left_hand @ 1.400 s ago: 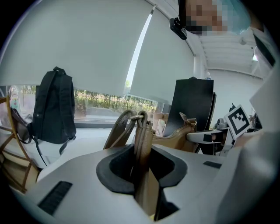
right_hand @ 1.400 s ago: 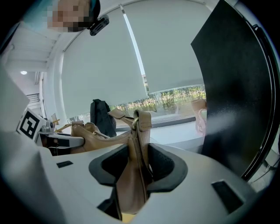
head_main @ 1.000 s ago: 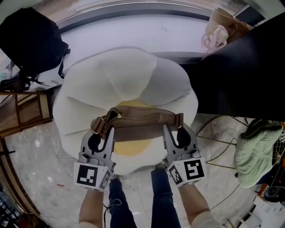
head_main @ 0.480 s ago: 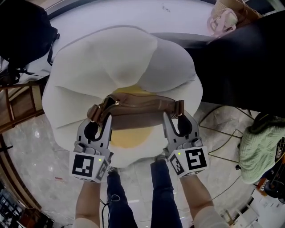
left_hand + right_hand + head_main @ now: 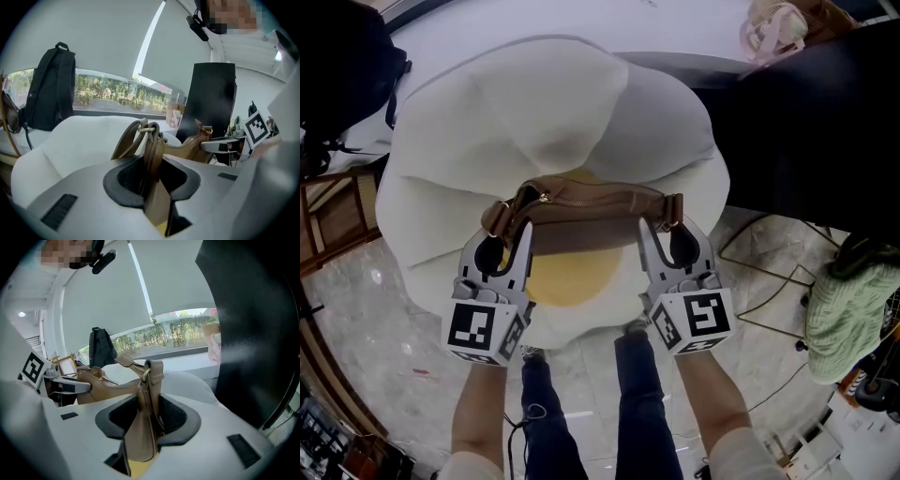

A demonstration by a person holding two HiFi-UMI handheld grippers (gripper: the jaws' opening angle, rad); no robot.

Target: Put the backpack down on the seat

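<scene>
left gripper (image 5: pixel 506 236) and right gripper (image 5: pixel 670 231) are each clamping one end of the tan leather backpack (image 5: pixel 586 211), holding it level over the fried-egg cushion seat (image 5: pixel 544 103) for an even set-down.

Both arms out front, side by side, left forearm (image 5: pixel 481 417) and right forearm (image 5: pixel 710 405) bare. 2 grippers tipped slightly downward, marker cubes up. The left gripper (image 5: pixel 500 246) jaws pinch brown bag (image 5: pixel 591 204) at its left end, the right gripper (image 5: pixel 668 236) jaws pinch its right end.
</scene>
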